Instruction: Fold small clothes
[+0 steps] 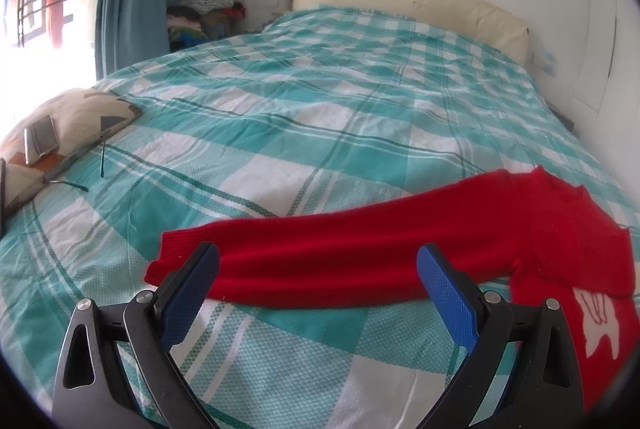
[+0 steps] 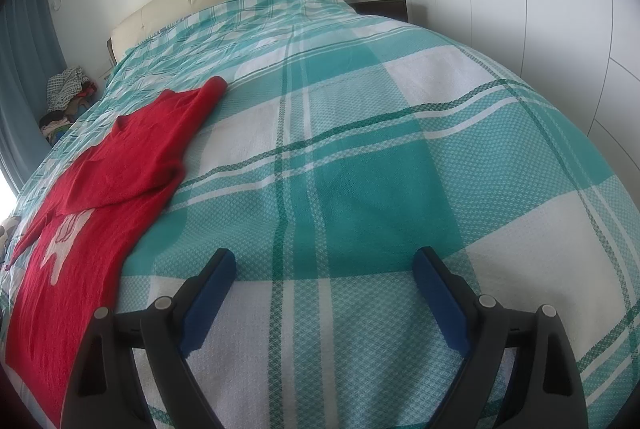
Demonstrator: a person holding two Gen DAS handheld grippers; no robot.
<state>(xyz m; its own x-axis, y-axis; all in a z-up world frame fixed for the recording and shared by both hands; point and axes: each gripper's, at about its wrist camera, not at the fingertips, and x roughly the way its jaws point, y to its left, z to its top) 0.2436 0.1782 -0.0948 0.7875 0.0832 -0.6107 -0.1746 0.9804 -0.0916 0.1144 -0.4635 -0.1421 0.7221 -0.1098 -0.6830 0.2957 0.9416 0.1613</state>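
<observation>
Red sweater [image 2: 100,181] near left bed edge, checked bedspread [image 2: 380,157] bare rightward

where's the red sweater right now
The red sweater lies flat on the checked bedspread, at the left of the right wrist view; in the left wrist view one sleeve stretches just beyond the open left gripper.

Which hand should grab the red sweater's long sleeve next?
The left. Its open gripper sits right over the red sweater's outstretched sleeve, which lies flat between the fingers. The right gripper, also open, faces only bare bedspread, with the sweater off to its side.
</observation>
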